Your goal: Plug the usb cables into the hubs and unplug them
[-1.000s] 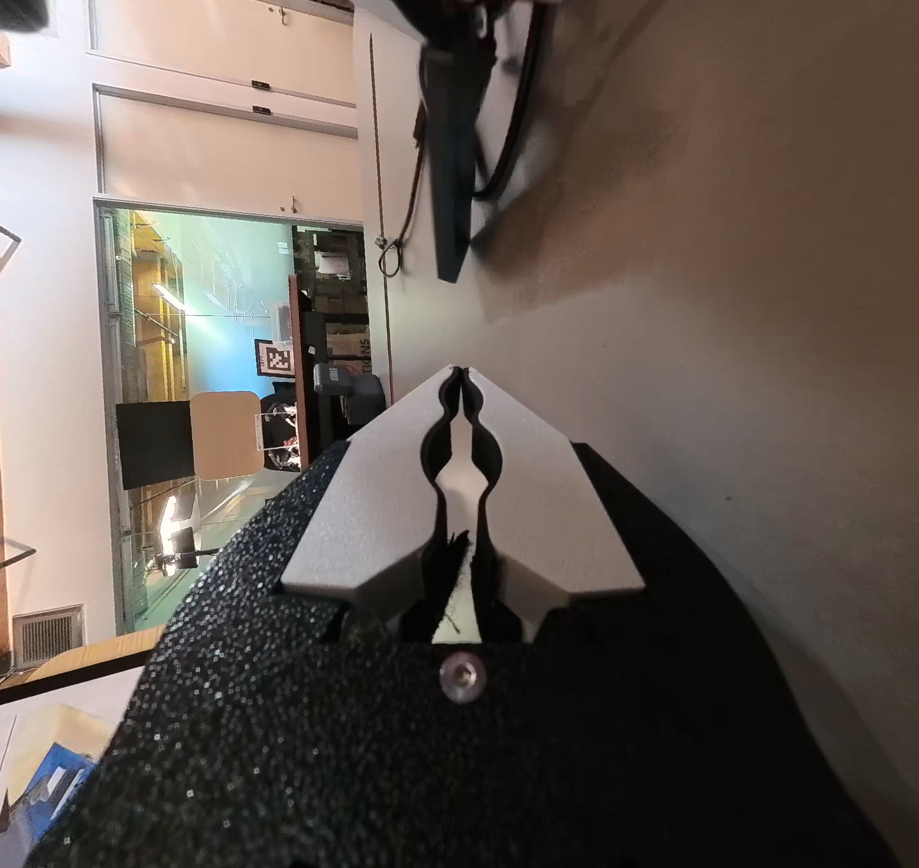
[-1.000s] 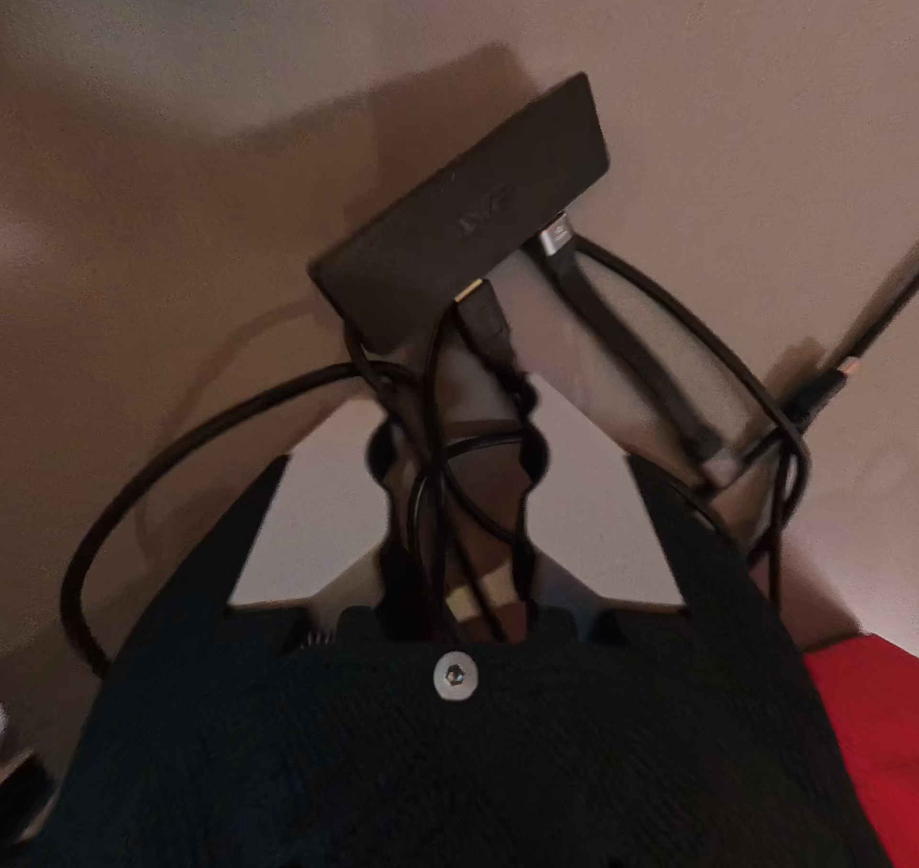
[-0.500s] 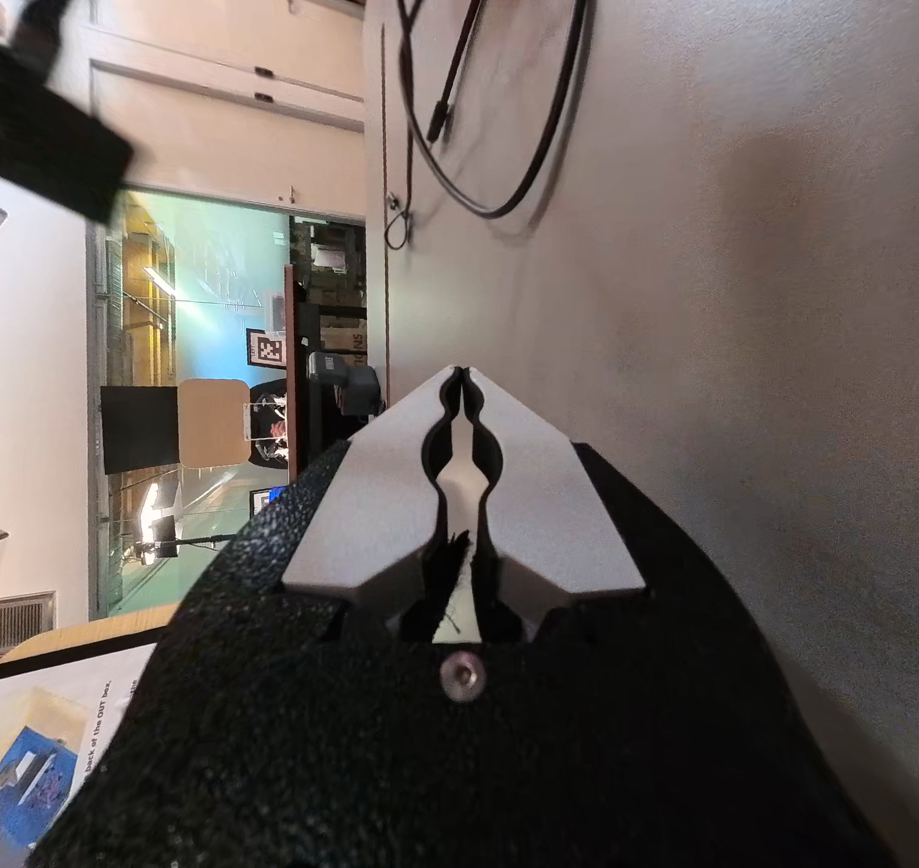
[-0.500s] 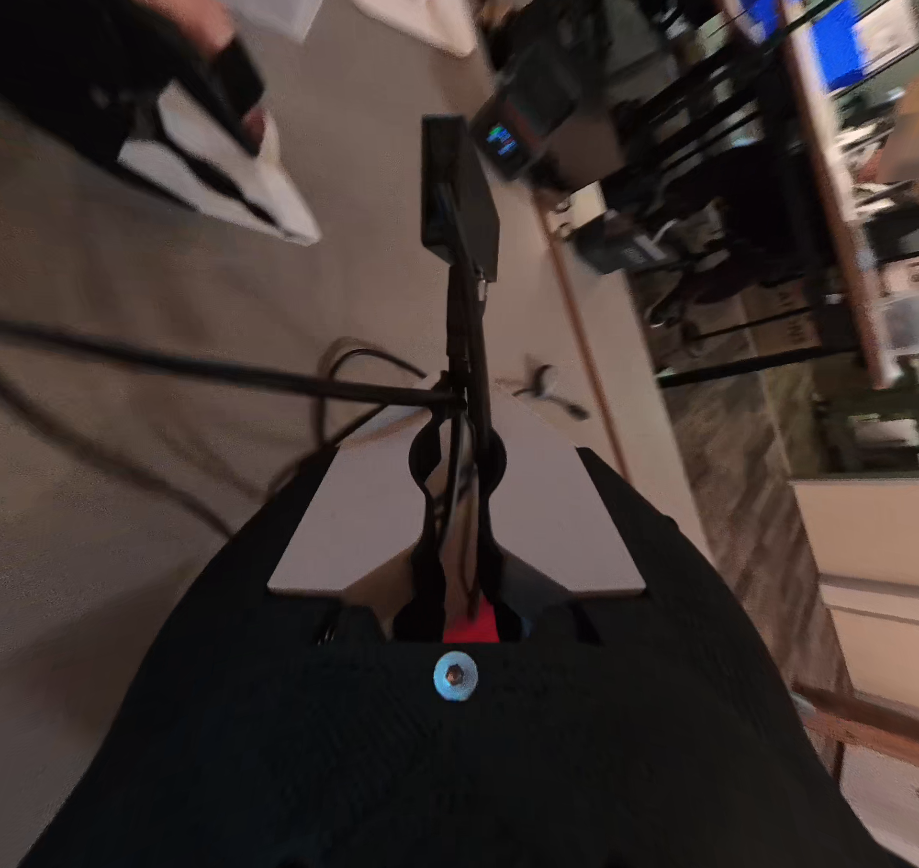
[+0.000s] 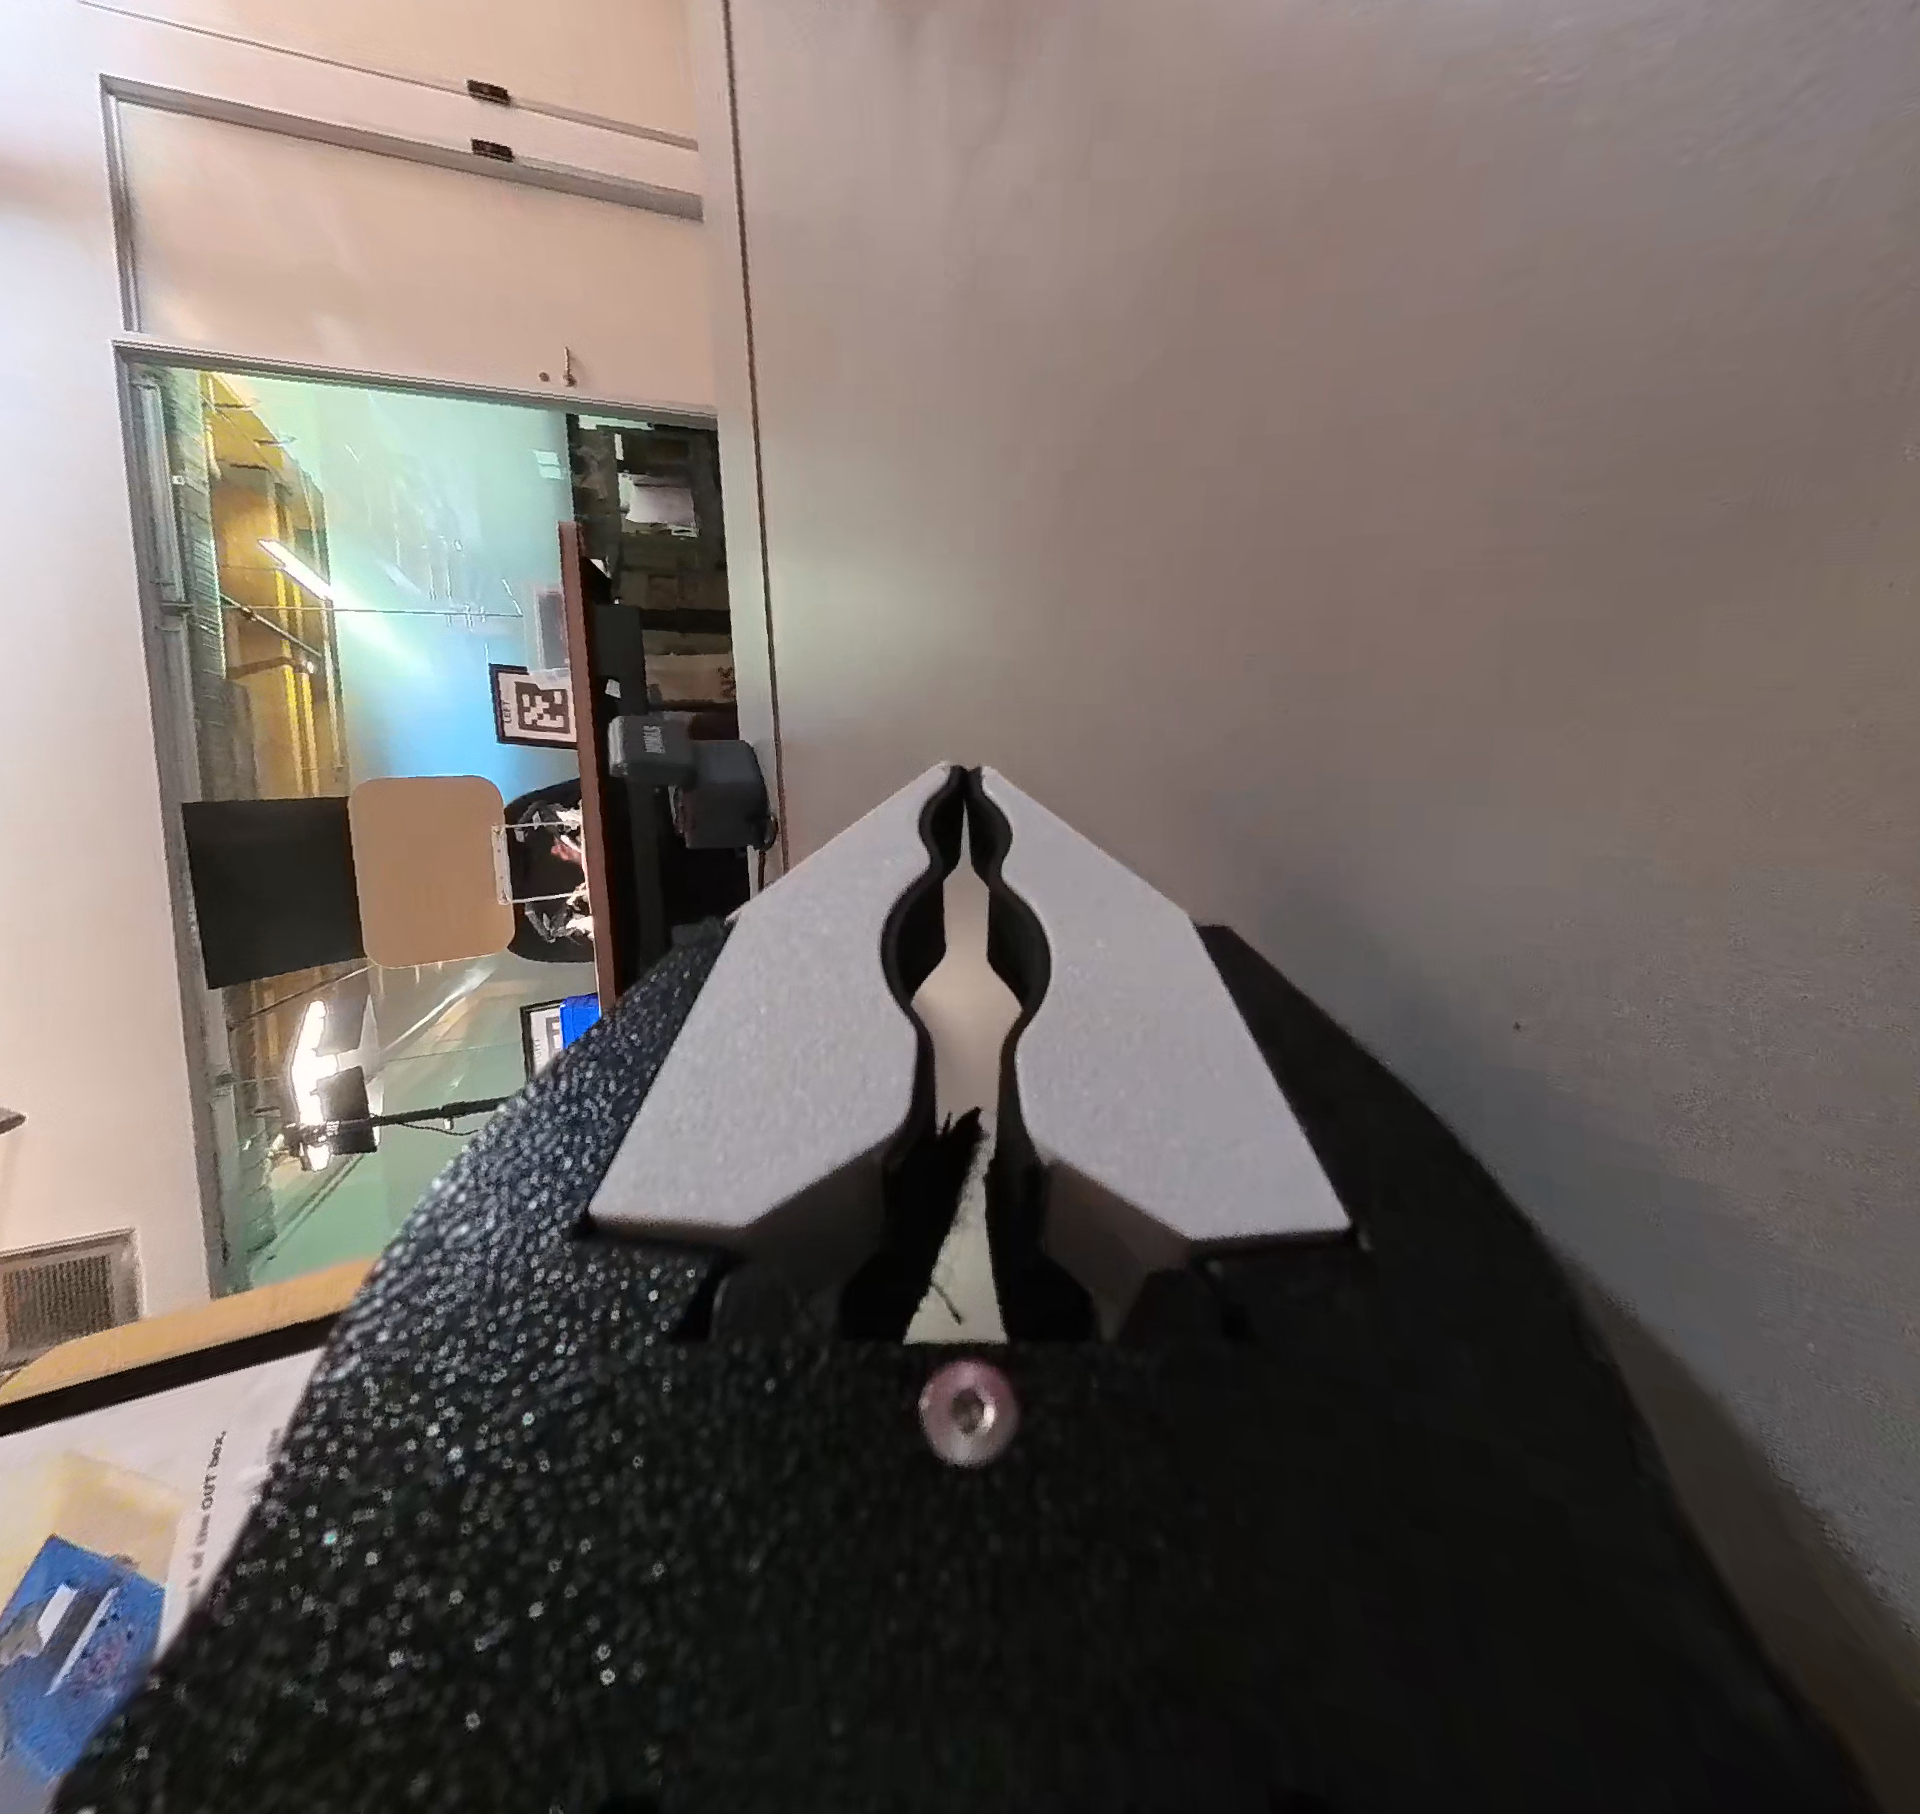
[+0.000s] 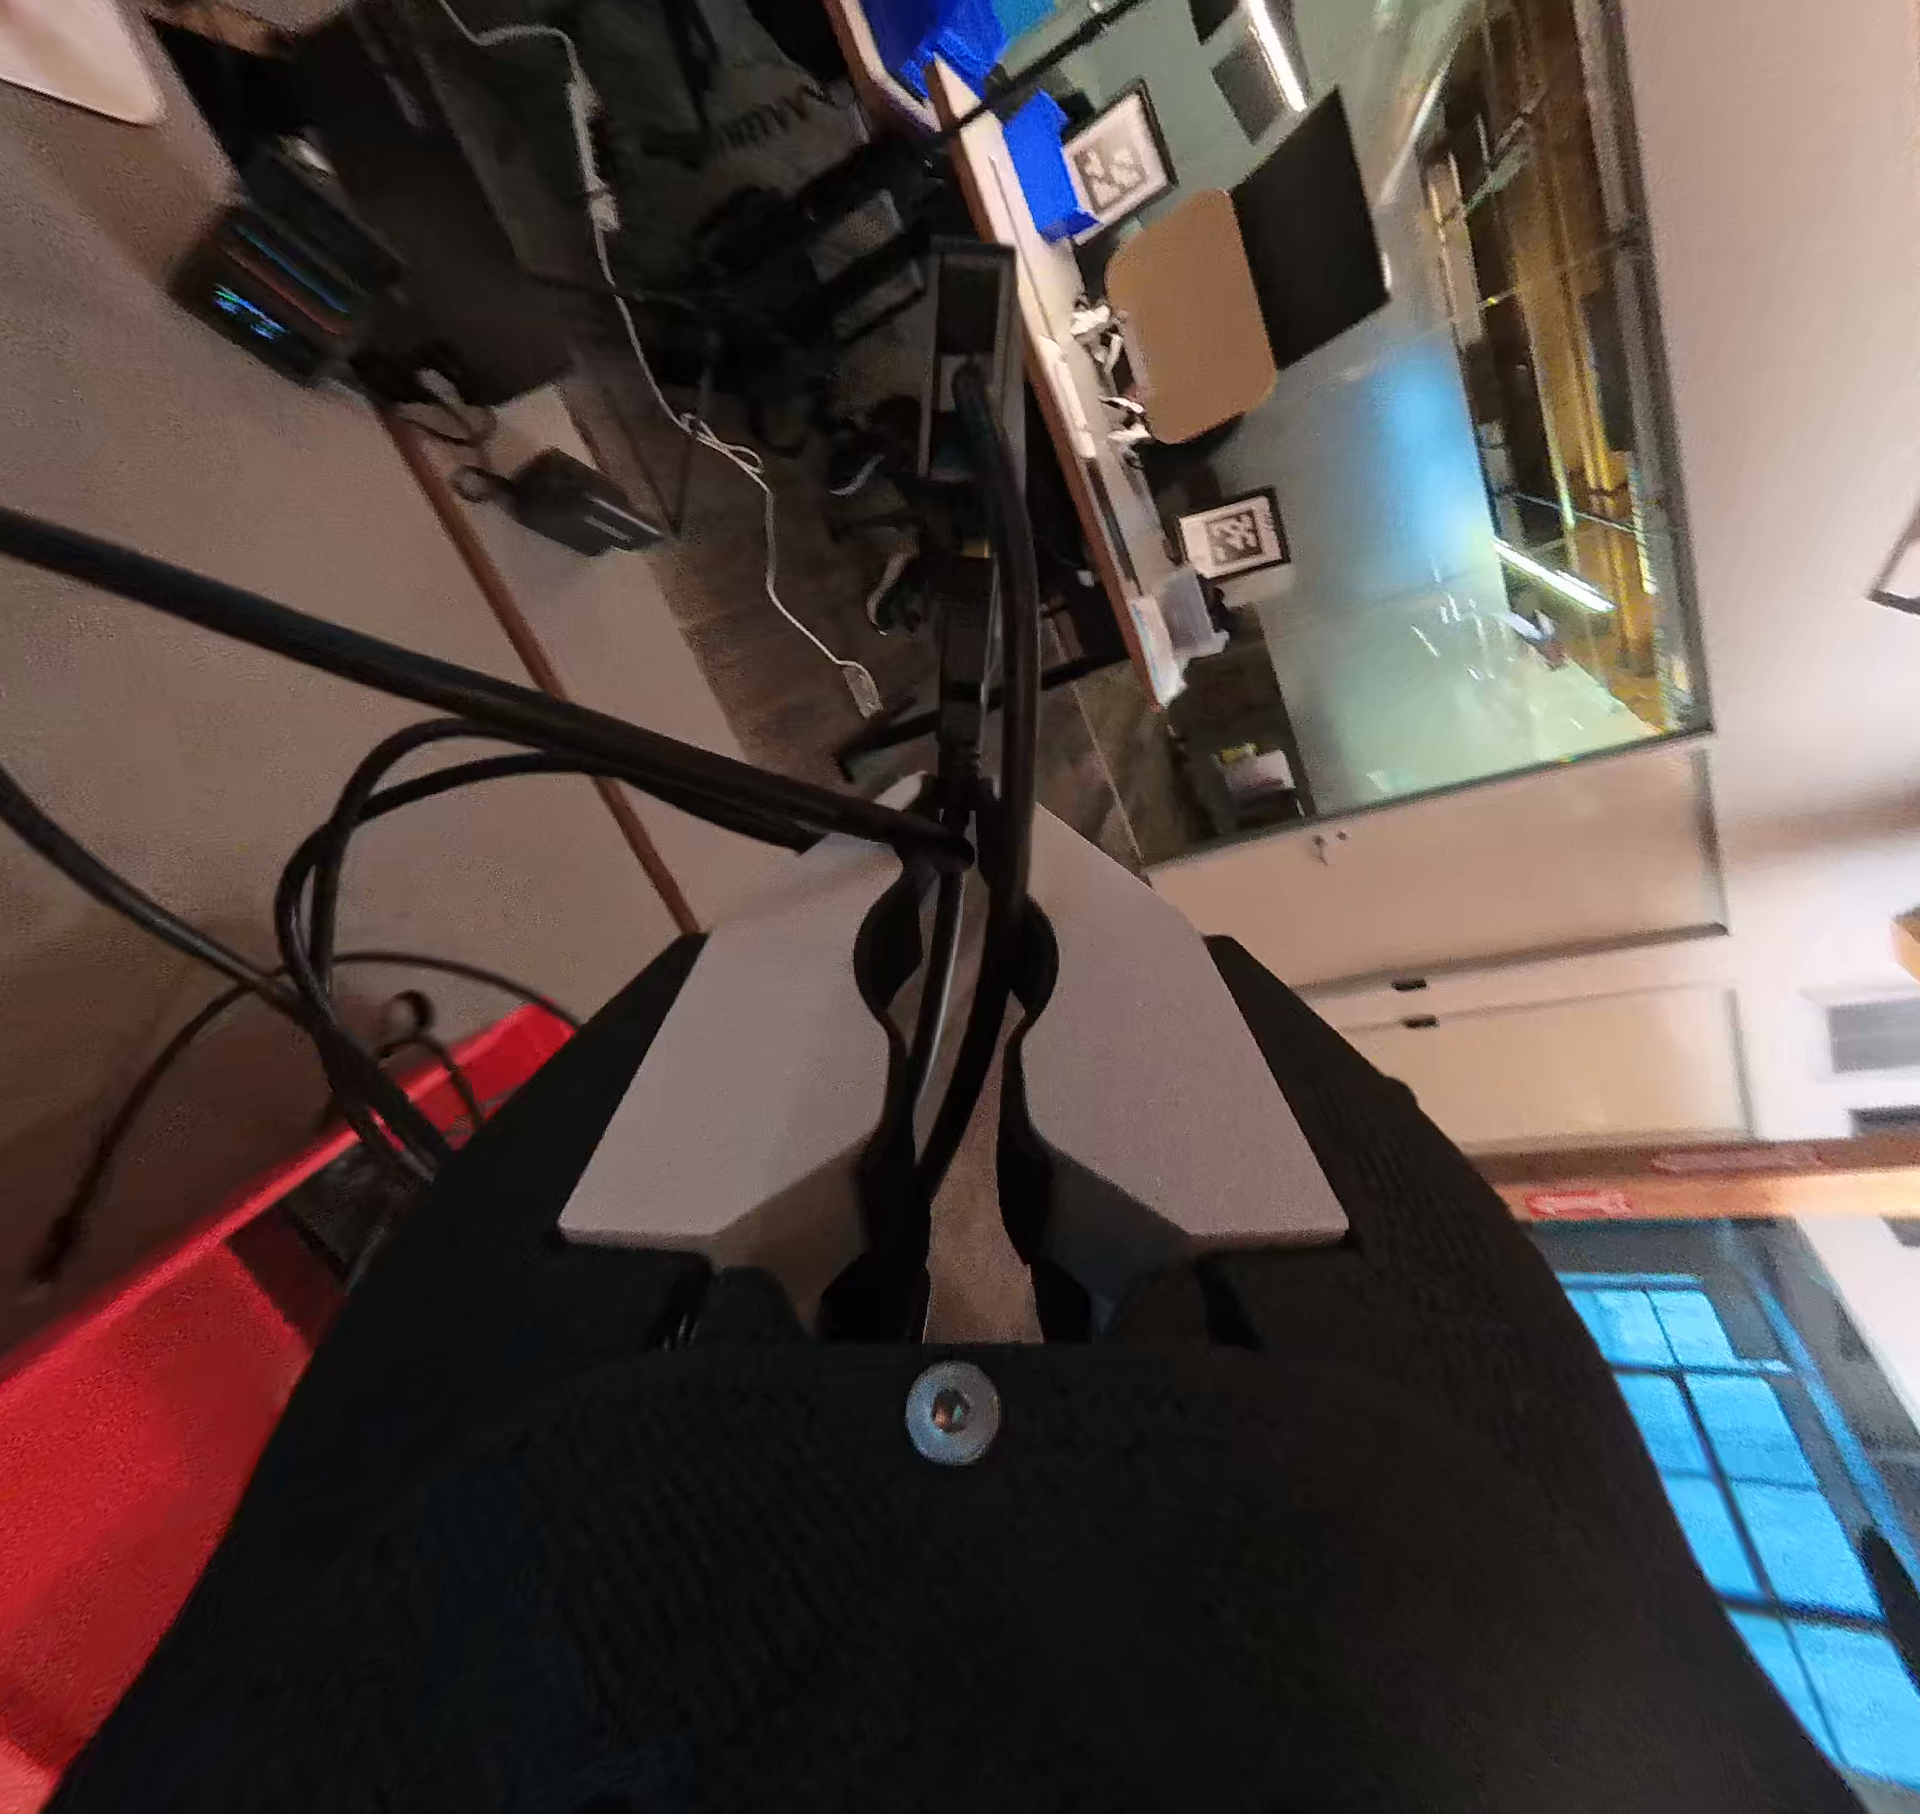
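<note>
Right tongs clamped on cable; hub dangles beyond tips, may swing, unplug itself. Left tongs together, empty, cannot steady it.

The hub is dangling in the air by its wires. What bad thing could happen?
The right gripper pinches only the black cables, so the hub could swing or a plug might pull loose and drop it. Loose cable loops trail near the red bin and may snag. The left gripper is shut and empty, offering no support.
</note>
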The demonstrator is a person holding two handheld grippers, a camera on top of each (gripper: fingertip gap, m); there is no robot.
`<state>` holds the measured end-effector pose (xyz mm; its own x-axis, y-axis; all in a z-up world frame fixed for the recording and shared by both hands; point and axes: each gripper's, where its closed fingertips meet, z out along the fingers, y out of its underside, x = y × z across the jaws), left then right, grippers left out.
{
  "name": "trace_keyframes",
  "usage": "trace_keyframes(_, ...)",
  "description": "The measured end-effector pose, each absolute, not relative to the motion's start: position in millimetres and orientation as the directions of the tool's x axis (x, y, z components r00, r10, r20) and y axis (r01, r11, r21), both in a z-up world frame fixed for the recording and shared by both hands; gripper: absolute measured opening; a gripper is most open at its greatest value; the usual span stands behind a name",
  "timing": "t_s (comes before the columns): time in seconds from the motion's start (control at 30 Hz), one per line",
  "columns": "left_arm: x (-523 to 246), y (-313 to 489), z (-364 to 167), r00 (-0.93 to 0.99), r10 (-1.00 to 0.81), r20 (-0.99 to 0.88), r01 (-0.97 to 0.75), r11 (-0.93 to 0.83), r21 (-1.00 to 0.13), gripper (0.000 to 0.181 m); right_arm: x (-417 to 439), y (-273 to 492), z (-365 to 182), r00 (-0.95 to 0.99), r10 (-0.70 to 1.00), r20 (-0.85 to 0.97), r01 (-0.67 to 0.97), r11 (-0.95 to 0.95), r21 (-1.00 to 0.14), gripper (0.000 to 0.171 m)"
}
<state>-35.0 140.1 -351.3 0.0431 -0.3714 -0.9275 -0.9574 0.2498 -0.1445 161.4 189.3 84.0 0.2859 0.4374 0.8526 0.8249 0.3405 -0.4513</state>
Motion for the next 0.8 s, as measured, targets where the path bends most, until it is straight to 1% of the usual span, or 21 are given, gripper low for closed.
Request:
trace_keyframes(0.07,-34.1,141.0,-355.4,0.029,-0.376,-0.926,-0.960,0.248,-0.130,0.000,178.9,198.8,102.8,0.291,0.431,0.854,0.845,0.304,-0.440,0.005)
trace_keyframes(0.13,-34.2,141.1,-359.9,0.013,-0.381,-0.924,-0.963,0.245,-0.115,0.000,198.6,208.8,107.3,0.276,0.447,0.851,0.869,0.263,-0.420,0.005)
trace_keyframes(0.23,-35.4,140.5,-364.2,-0.005,-0.384,-0.923,-0.965,0.245,-0.096,0.000,232.4,228.6,87.3,0.258,0.492,0.832,0.906,0.175,-0.385,0.005)
trace_keyframes(0.4,-35.2,143.3,-366.3,-0.013,-0.389,-0.921,-0.965,0.245,-0.090,0.000,289.8,268.2,7.4,0.217,0.534,0.817,0.961,0.033,-0.276,0.005)
trace_keyframes(0.5,-37.7,144.0,-368.5,-0.011,-0.395,-0.919,-0.966,0.240,-0.091,0.000,312.1,286.7,-51.4,0.112,0.541,0.834,0.991,0.006,-0.137,0.005)
trace_keyframes(0.57,-41.0,145.1,-370.5,-0.004,-0.399,-0.917,-0.967,0.236,-0.099,0.000,314.9,291.7,-95.0,0.035,0.590,0.807,0.998,0.024,-0.062,0.005)
trace_keyframes(0.67,-44.4,143.8,-371.6,0.008,-0.406,-0.914,-0.966,0.232,-0.111,0.000,309.0,291.3,-159.4,-0.025,0.715,0.698,0.998,0.054,-0.019,0.005)
trace_keyframes(0.8,-48.5,141.5,-373.3,0.017,-0.417,-0.909,-0.966,0.227,-0.122,0.000,305.1,292.7,-219.8,-0.026,0.842,0.539,0.999,0.032,-0.002,0.005)
